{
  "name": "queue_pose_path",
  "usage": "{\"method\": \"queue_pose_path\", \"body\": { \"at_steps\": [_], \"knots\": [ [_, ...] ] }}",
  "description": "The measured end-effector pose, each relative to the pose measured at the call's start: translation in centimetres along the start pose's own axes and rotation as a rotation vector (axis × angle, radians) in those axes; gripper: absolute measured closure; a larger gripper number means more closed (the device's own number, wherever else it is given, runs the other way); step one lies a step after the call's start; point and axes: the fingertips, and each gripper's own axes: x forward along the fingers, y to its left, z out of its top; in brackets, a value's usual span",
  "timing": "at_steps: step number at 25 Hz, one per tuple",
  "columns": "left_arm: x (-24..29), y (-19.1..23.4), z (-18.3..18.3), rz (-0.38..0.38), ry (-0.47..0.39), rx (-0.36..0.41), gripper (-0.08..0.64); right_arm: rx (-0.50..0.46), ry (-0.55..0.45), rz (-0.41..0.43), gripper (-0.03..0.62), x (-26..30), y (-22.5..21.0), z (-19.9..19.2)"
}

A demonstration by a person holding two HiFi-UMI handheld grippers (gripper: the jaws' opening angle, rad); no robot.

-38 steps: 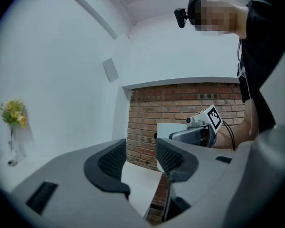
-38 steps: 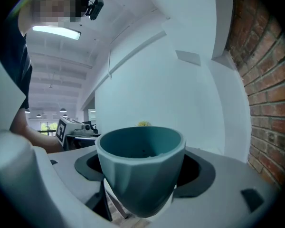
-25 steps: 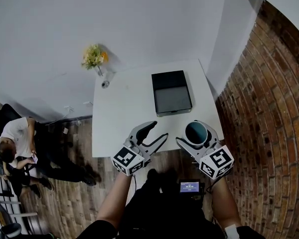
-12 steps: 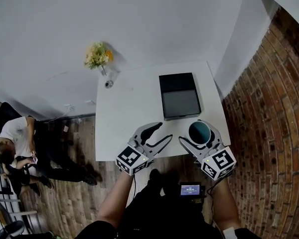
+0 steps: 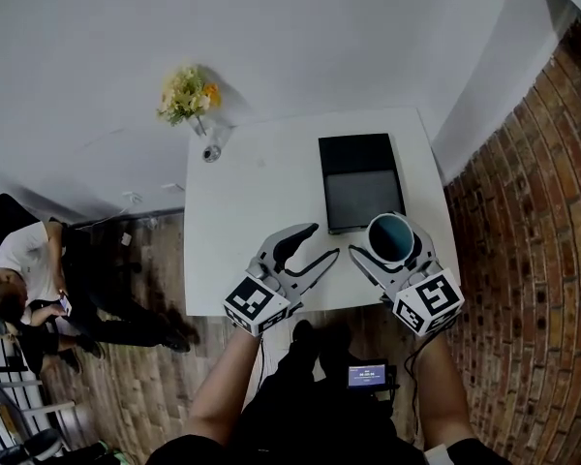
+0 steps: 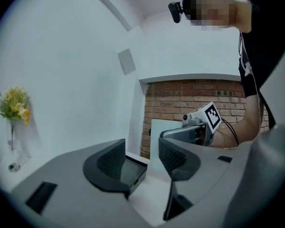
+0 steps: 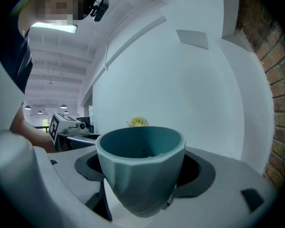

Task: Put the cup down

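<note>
Both of your grippers have advanced over the table (image 5: 252, 192) since a second ago.

Head view: your left gripper (image 5: 321, 242) stands with jaws apart and empty. Your right gripper (image 5: 380, 240) is clamped on the cup (image 5: 388, 236), at the table's near right corner, just beside a black box (image 5: 358, 182). Flowers (image 5: 187, 93) stand at the far left corner; a brick wall (image 5: 533, 211) runs along the right.

Left gripper view: the box shows beyond the parted jaws, and the right gripper's marker cube (image 6: 211, 115) bears black squares only.

Right gripper view: the cup is teal, faceted and upright.
</note>
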Motion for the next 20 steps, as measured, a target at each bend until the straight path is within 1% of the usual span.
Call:
{"method": "queue_pose_path", "body": {
  "at_steps": [5,10,15,20],
  "knots": [
    [0.7,1.8,0.3,0.015,-0.032,-0.043,0.342,-0.021,-0.015,-0.018,0.193,3.1,-2.0,-0.3],
    [1.3,3.5,0.4,0.024,-0.052,-0.061,0.348,-0.027,-0.022,-0.036,0.193,6.6,-4.4,-1.1],
    [1.9,5.0,0.1,0.027,-0.055,-0.068,0.353,-0.064,-0.006,-0.036,0.193,9.7,-6.2,-2.1],
    [2.6,6.3,-0.5,0.046,-0.066,-0.075,0.376,-0.043,-0.023,-0.023,0.193,11.9,-7.4,-2.2]
  ]
}}
